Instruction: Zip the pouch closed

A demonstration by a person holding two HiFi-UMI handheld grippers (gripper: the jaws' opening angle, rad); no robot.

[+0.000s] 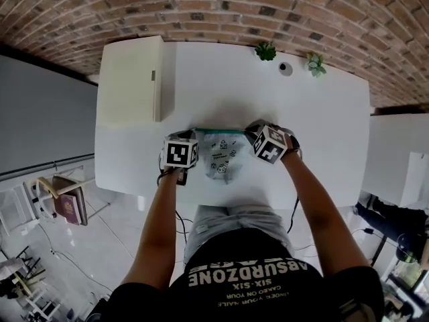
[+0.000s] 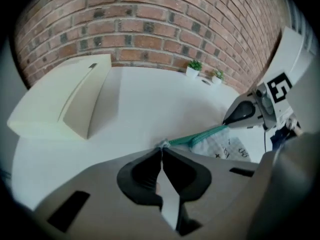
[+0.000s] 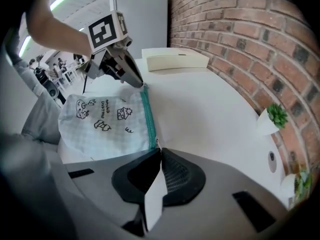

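Note:
A pale checked pouch [image 1: 222, 155] with black doodles and a green zip [image 1: 218, 131] lies on the white table [image 1: 322, 126], zip edge away from me. My left gripper [image 1: 195, 132] is shut on the pouch's left corner [image 2: 164, 144], where a bit of fabric is pinched between the tips. My right gripper [image 1: 247, 132] is shut at the zip's right end [image 3: 157, 143], on a small pale piece that looks like the pull. The green zip [image 3: 147, 115] runs straight and taut between the two. In the right gripper view the left gripper [image 3: 131, 75] shows at the zip's far end.
A cream flat box [image 1: 131, 79] lies at the table's back left. Two small potted plants [image 1: 266, 51] [image 1: 314, 63] and a small round object [image 1: 285, 68] stand along the back edge by the brick wall. Another white surface [image 1: 402, 166] is at the right.

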